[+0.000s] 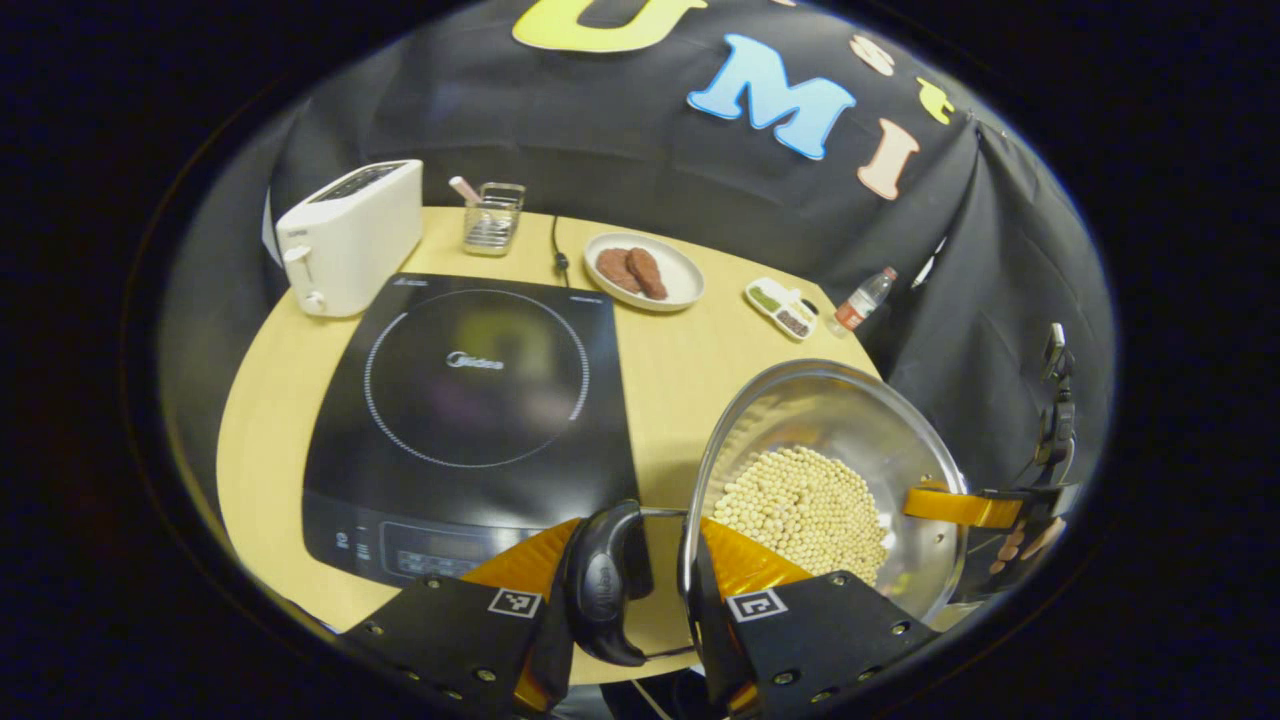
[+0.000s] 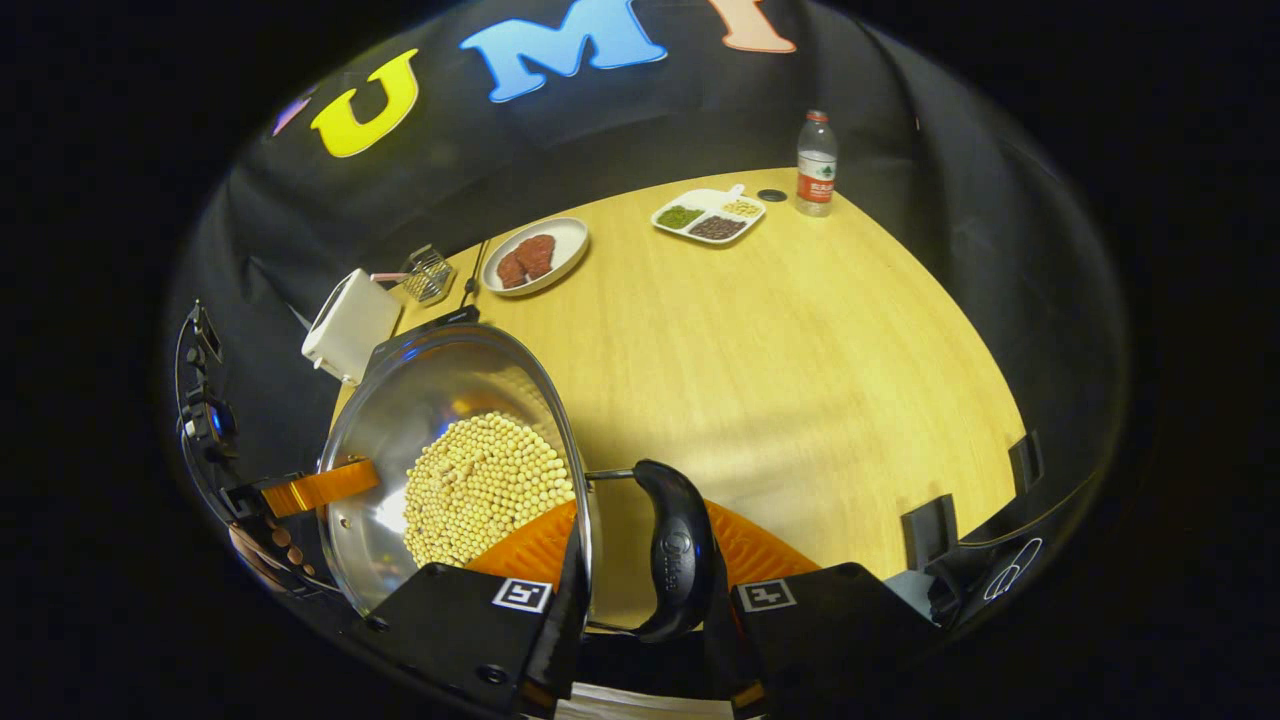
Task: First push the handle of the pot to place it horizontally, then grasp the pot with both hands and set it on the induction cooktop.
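Steel pot (image 1: 830, 480) of soybeans (image 1: 805, 510) hangs between both jaws, left gripper (image 1: 640, 600) and right gripper (image 2: 640, 600) each clamped on a handle, beside induction cooktop (image 1: 470, 400); uneven lifting could tip it, spilling beans.

Before me lies a pale wooden tabletop (image 1: 680, 380). On it rest a black induction cooktop (image 1: 470, 420), a white toaster (image 1: 350, 235) behind its left corner, a small wire basket (image 1: 493, 218), a plate (image 1: 645, 270) of brown patties, a divided tray (image 1: 781, 308) of beans, and a water bottle (image 2: 816, 164) near the far edge.
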